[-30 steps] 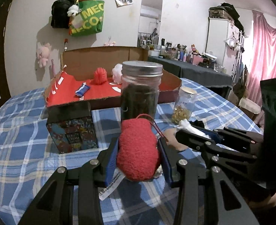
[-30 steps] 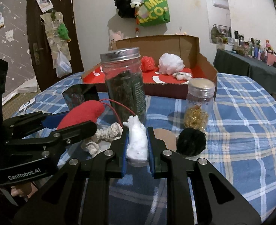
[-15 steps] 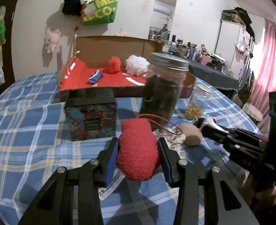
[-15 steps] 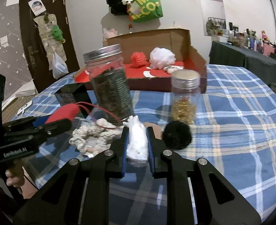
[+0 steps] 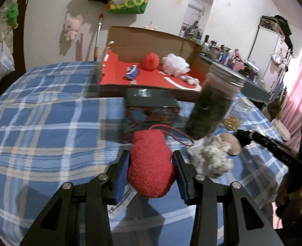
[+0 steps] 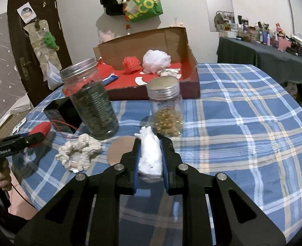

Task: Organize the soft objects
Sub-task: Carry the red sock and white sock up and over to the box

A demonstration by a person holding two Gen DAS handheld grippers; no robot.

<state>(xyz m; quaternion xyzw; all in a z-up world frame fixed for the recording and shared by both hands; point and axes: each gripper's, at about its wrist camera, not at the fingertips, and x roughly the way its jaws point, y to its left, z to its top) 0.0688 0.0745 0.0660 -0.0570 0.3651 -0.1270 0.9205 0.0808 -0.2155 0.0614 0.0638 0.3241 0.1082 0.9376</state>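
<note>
- Near the cardboard box (image 5: 151, 41), on the side closest to the person, two hand-held grippers hover over a blue plaid tablecloth (image 5: 48, 123); the left gripper (image 5: 151, 172) has its jaws partly apart and pressed into a red fuzzy plush (image 5: 151, 164) with a red cord loop and a white care label; the right gripper (image 6: 149, 162) has its jaws nearly together, squeezing a small white soft toy (image 6: 149, 155).
- Inside the box, on its red floor, a red pom-pom (image 5: 149, 60), a white mesh puff (image 5: 174, 64) and a small blue packet (image 5: 132, 73) already lie; my judgement is that both held items belong there too.
- Between the grippers and the box stand a tall dark-filled jar (image 6: 93, 102), a short jar of golden pieces (image 6: 167, 106) and a patterned tin (image 5: 151, 110); to carry well, lift each toy above the jar lids and the box's front wall, keep the squeeze steady, and let go only once over the red floor; the dangling red cord could snag a lid.
- Short of the box, beside the tall jar, a cream knitted piece (image 6: 79, 151) and a tan disc (image 6: 120, 149) lie on the cloth, not yet tidied.
- From the right wrist view alone, the short jar's lid, the door (image 6: 33, 41) left of the box and the bare cloth to the right show clearly; from the left wrist view alone, the plush's label and the tin's patterned side can be seen.
</note>
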